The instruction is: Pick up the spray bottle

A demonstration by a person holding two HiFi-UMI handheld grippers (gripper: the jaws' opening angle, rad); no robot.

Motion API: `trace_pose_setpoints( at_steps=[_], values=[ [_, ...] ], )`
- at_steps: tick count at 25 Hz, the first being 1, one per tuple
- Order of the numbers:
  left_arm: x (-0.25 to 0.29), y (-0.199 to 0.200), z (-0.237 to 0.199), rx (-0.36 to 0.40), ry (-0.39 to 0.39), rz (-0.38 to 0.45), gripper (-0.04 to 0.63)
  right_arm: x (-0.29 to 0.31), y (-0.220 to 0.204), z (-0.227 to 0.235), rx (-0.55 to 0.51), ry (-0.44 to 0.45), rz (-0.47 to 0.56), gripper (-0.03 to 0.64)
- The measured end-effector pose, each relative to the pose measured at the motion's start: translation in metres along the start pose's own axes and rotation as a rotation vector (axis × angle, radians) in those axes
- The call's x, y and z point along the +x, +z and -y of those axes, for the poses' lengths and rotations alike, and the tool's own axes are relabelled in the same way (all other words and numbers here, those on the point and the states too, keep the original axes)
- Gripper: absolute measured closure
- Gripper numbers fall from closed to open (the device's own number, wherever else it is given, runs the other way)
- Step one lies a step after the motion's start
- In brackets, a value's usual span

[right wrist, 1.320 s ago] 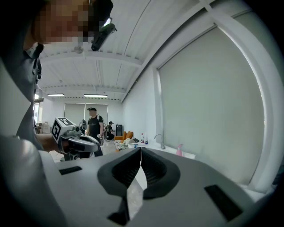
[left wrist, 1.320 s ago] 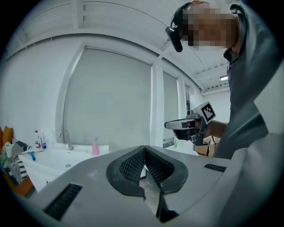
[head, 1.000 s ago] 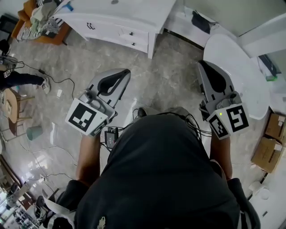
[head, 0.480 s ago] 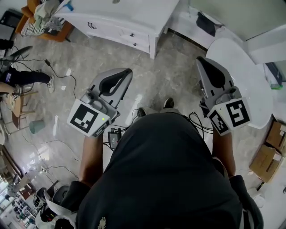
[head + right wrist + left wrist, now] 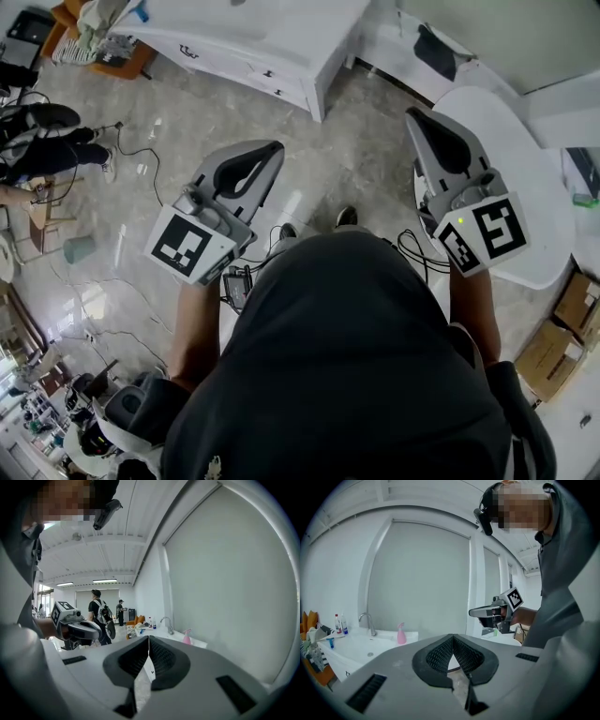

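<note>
The pink spray bottle [image 5: 401,634] is small and its label cannot be read. The bottles [image 5: 338,623] beside the faucet [image 5: 372,627] are too small to identify. The head view's top edge cuts the white counter [image 5: 300,28].

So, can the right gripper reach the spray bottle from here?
Probably not yet: the spray bottle stands far off on the counter, and the right gripper is shut. The way looks clear.

Grey marble floor [image 5: 356,150], white drawer cabinet [image 5: 272,28], round white table [image 5: 525,155]
</note>
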State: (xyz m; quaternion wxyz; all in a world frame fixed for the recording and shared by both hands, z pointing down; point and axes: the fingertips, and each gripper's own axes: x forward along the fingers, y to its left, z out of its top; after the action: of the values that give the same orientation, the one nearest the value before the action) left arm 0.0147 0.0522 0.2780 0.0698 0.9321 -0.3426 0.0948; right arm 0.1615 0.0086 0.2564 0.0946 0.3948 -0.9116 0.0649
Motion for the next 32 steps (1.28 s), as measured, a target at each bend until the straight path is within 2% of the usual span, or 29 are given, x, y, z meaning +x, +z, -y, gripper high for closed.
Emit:
trace_pose_setpoints(
  at_steps=[2, 6, 11, 24, 29, 32],
  values=[
    [0.01, 0.006, 0.006, 0.001, -0.004, 0.005, 0.591, -0.002, -0.003, 0.01, 0.007, 0.009, 0.0, 0.609],
    [0.015, 0.007, 0.012, 0.011, 0.007, -0.037, 0.591, -0.001, -0.007, 0.022, 0.024, 0.015, 0.007, 0.609],
    [0.001, -0.002, 0.009, 0.021, -0.015, -0.085, 0.591, 0.007, -0.012, 0.013, 0.048, -0.009, -0.005, 0.609],
    [-0.027, -0.003, -0.069, 0.053, -0.168, -0.015, 0.591, 0.056, 0.009, -0.036, 0.041, -0.168, -0.015, 0.609],
    [-0.045, -0.012, -0.098, 0.048, -0.192, -0.009, 0.591, 0.074, 0.018, -0.048, 0.031, -0.226, -0.005, 0.609],
    [-0.056, -0.012, -0.114, 0.07, -0.194, 0.013, 0.591, 0.081, 0.024, -0.054, 0.019, -0.255, -0.008, 0.609]
  ],
)
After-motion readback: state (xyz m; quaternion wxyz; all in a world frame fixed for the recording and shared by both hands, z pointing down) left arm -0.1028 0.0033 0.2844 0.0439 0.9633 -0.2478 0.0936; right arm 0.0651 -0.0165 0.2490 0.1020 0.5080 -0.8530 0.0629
